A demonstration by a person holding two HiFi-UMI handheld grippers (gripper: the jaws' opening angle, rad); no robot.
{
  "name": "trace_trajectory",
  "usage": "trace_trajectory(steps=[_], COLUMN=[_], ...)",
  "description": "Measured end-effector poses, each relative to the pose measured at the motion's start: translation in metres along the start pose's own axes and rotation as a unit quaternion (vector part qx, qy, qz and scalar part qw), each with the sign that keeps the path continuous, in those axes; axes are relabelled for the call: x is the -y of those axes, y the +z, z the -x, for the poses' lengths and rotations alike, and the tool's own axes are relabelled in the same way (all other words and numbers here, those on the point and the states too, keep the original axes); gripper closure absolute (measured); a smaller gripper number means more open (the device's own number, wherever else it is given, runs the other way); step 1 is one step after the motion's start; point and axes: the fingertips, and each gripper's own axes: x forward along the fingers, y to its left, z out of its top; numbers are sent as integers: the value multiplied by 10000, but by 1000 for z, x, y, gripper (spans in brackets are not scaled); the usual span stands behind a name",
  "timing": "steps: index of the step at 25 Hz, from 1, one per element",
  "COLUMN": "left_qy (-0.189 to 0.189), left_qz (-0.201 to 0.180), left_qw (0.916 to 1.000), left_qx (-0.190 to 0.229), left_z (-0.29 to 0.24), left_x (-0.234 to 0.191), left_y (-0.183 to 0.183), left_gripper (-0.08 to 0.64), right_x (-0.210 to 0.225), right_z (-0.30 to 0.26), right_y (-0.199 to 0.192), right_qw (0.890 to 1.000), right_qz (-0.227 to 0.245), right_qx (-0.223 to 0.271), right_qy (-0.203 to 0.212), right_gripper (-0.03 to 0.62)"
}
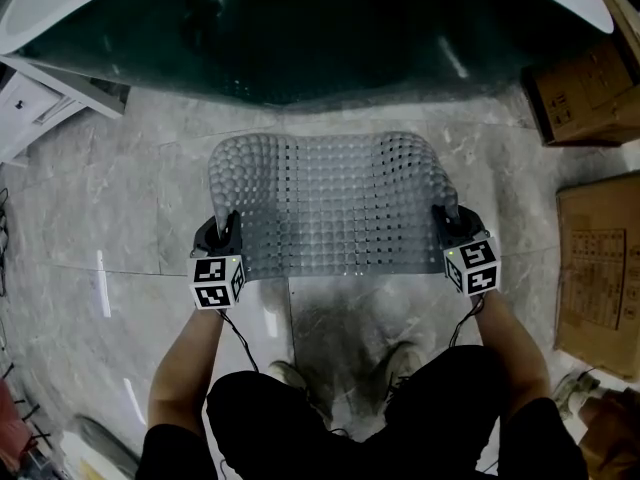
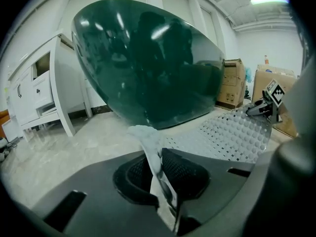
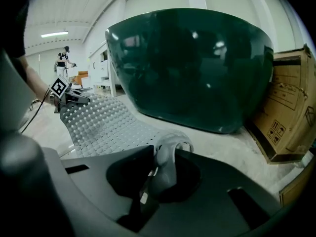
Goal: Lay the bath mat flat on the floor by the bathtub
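Observation:
A grey studded bath mat is spread low over the marble floor just in front of the dark green bathtub. Its far edge bulges up a little at both corners. My left gripper pinches the mat's near left corner, and my right gripper pinches the near right corner. In the left gripper view a thin strip of mat stands between the jaws of that gripper. In the right gripper view a curled corner of mat sits between the jaws of that gripper.
Cardboard boxes stand at the right, close to the tub. A white cabinet is at the far left. The holder's shoes are on the floor just behind the mat's near edge.

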Motion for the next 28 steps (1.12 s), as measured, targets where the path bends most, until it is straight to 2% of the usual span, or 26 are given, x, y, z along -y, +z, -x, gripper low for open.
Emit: trace_trajectory(steps=[7, 14, 17, 20, 24, 26, 28], left_qy=[138, 337, 493, 662, 1063, 1061, 1001], left_qz=[121, 88, 48, 16, -8, -9, -35], left_qw=[9988, 9972, 9962, 9952, 9928, 9932, 9942], left_qx=[-452, -661, -714, -722, -550, -471, -393], left_z=[-12, -15, -15, -14, -4, -2, -2], left_x=[-18, -35, -45, -53, -69, -70, -67], left_y=[-24, -36, -41, -44, -42, -38, -32], left_gripper=[483, 452, 419, 401, 397, 397, 397], right_x=[9, 22, 31, 47, 65, 75, 79], right_z=[-8, -14, -16, -14, -4, 3, 7], right_y=[-21, -37, -46, -54, -57, -49, -39], right_qw=[9990, 9959, 9930, 9880, 9818, 9796, 9794], right_qz=[-261, -599, -757, -934, -1091, -1035, -1032], right_qx=[-326, -583, -714, -820, -703, -499, -311], right_qy=[-135, -344, -563, -914, -1386, -1648, -1706], right_gripper=[535, 506, 475, 406, 393, 394, 403])
